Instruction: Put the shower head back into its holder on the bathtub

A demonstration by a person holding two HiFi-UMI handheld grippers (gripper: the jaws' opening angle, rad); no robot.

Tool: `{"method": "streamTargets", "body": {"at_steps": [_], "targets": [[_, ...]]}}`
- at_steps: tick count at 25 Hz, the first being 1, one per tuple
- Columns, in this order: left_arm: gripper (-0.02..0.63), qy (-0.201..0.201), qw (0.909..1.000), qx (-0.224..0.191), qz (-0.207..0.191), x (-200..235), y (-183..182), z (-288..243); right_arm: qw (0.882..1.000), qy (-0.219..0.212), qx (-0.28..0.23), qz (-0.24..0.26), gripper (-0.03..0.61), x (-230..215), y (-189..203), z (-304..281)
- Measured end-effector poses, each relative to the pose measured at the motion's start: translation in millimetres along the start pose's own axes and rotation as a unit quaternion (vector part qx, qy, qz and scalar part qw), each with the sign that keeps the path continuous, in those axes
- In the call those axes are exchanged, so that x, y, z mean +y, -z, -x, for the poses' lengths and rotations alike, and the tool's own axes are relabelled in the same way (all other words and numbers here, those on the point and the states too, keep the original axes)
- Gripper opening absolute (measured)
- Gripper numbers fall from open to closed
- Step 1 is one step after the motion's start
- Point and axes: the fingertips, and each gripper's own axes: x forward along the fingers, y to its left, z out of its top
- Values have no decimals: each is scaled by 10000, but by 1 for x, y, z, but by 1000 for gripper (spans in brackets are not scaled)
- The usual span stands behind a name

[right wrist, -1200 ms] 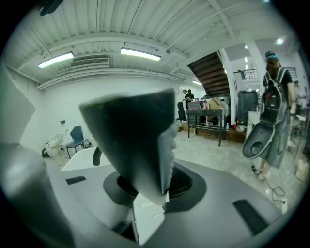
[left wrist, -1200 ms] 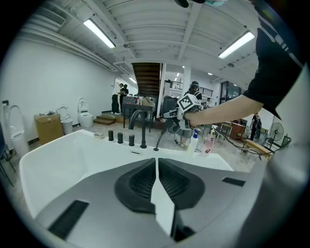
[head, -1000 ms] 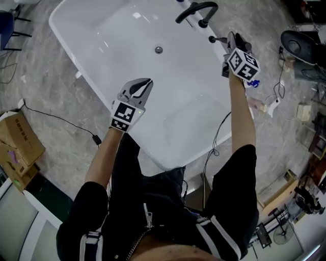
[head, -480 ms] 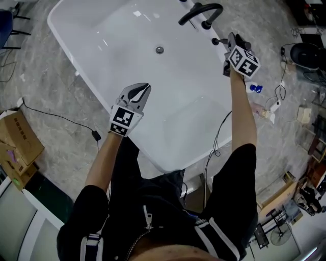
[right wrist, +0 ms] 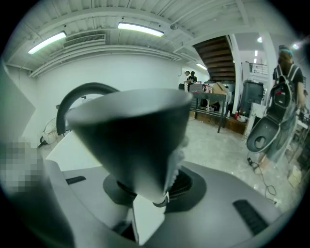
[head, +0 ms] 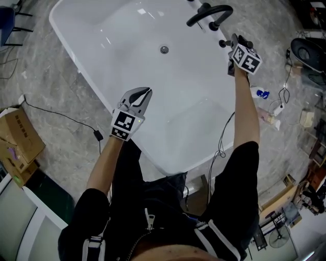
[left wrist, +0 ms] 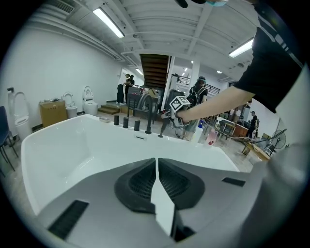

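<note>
Shower head, dark cone, in right claw

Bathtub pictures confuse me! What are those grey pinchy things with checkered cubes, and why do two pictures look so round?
Those are hand-held grippers. A person holds one in each hand and works them like tongs. The top-down picture comes from a camera on the person's head, looking down at the white bathtub and its black tap. The two round pictures come from small wide-angle cameras riding on each gripper, looking along its jaws. The left gripper is shut and holds nothing, over the tub. The right gripper holds the dark shower head by the tub's rim, near the tap. The checkered cubes are parts of the grippers.
</note>
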Motion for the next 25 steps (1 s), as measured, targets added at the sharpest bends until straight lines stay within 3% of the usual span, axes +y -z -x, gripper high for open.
{"method": "streamTargets", "body": {"at_steps": [9,25], "targets": [[35,-138,9998,131,103,15,19,12,9991,87,348,-228,118,-7,26,-27],[35,-117,9998,134,132,8,21,18,9990,164,247,-327,147,-13,19,-17]]}}
